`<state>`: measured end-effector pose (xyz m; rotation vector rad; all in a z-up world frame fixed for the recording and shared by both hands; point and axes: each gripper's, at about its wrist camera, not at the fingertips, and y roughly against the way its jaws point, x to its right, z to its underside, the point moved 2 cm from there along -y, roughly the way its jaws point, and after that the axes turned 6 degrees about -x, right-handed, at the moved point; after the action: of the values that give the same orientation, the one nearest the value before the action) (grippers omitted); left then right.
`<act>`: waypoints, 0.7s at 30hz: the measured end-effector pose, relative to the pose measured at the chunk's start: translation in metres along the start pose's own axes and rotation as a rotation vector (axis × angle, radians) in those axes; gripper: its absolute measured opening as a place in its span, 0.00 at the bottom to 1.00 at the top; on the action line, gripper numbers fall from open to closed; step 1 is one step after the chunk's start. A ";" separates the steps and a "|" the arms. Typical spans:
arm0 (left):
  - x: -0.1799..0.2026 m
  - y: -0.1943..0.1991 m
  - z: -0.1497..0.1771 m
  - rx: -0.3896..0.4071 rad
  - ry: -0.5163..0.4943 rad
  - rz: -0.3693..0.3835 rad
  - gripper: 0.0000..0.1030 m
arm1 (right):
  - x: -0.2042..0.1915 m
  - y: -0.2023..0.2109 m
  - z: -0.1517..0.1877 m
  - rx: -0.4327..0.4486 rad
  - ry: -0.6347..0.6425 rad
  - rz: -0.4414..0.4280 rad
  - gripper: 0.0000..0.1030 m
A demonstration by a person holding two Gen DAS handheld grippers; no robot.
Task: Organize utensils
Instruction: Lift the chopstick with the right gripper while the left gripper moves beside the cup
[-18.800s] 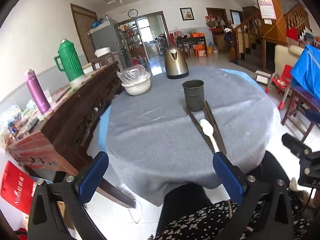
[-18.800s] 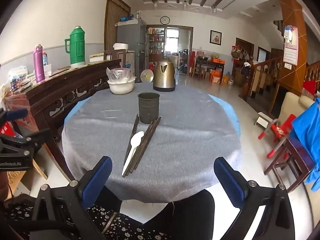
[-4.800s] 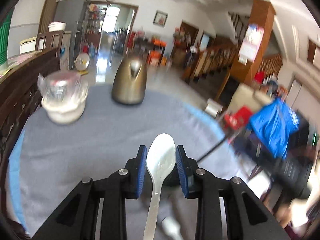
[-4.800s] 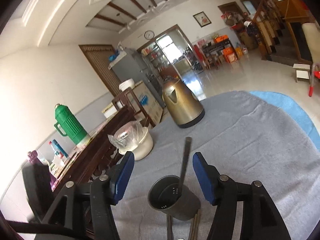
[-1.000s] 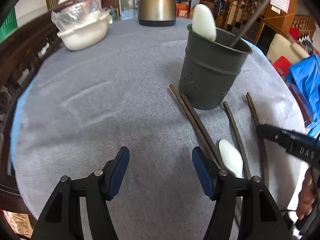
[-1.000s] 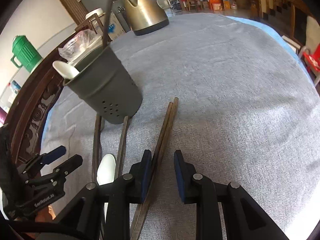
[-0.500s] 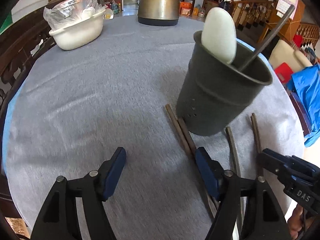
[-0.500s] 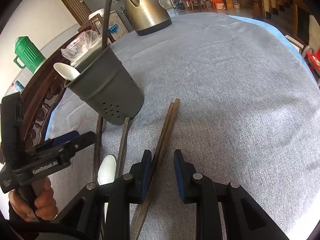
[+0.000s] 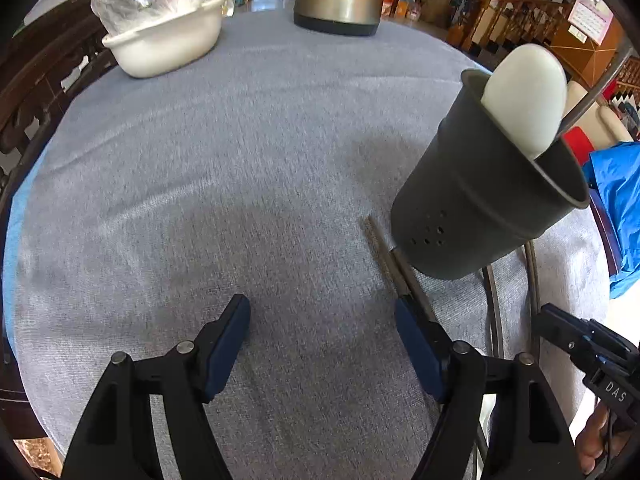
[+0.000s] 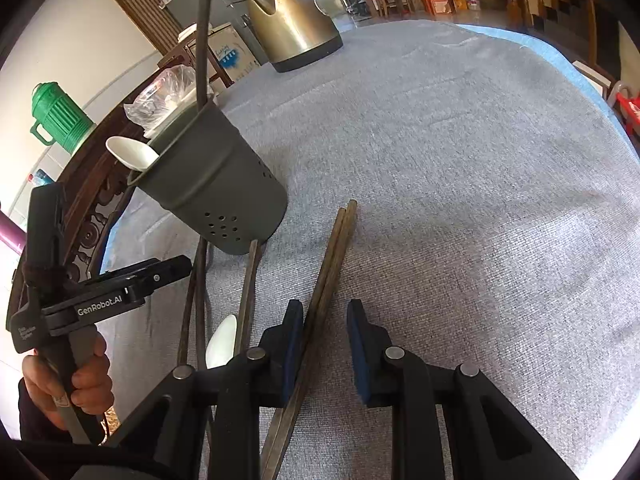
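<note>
From the left wrist camera I see the dark utensil holder (image 9: 480, 200) standing on the grey-clothed table (image 9: 240, 160), off to the right of my left gripper (image 9: 322, 334). A white spoon (image 9: 524, 96) already sits bowl-up in the holder, and a single dark chopstick (image 9: 596, 88) leans out of it beside the spoon. My left fingers (image 9: 226, 340) have just been opening and are spread wide over bare cloth, with nothing between them. A pair of chopsticks (image 9: 384, 248) lies flat with its far end just beside the holder's base, running under my right-hand pad, and two more sticks (image 9: 512, 300) lie further right.

From the right wrist camera the holder sits up and left of my right gripper (image 10: 322, 340). A pair of chopsticks (image 10: 332, 256) runs between the narrowly set fingers (image 10: 290, 344), close against the left pad; the other pad stands clear, so I judge it not yet pinched. To the left lie more loose sticks (image 10: 248, 292) and a second white spoon (image 10: 222, 340).

So I reckon the job is partly done: one spoon and one stick are stowed, while one spoon and several chopsticks remain on the table.
</note>
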<state>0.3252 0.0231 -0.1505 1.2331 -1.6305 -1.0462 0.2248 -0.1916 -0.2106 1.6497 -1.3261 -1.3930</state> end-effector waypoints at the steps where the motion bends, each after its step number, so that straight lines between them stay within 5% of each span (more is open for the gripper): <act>1: 0.000 0.000 -0.001 -0.001 -0.005 -0.004 0.74 | 0.001 0.000 -0.001 -0.001 -0.002 0.000 0.24; 11: 0.019 -0.012 -0.019 0.000 -0.020 -0.007 0.72 | 0.010 0.008 -0.025 0.037 -0.077 -0.018 0.24; 15: 0.021 -0.016 -0.018 -0.007 -0.039 -0.025 0.72 | 0.002 -0.002 -0.031 0.020 -0.041 0.050 0.23; 21: 0.020 -0.005 -0.019 0.024 -0.028 0.043 0.72 | 0.011 0.002 -0.026 0.003 -0.059 0.067 0.17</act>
<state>0.3412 -0.0001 -0.1467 1.1989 -1.6872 -1.0244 0.2481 -0.2066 -0.2056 1.5625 -1.4039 -1.4111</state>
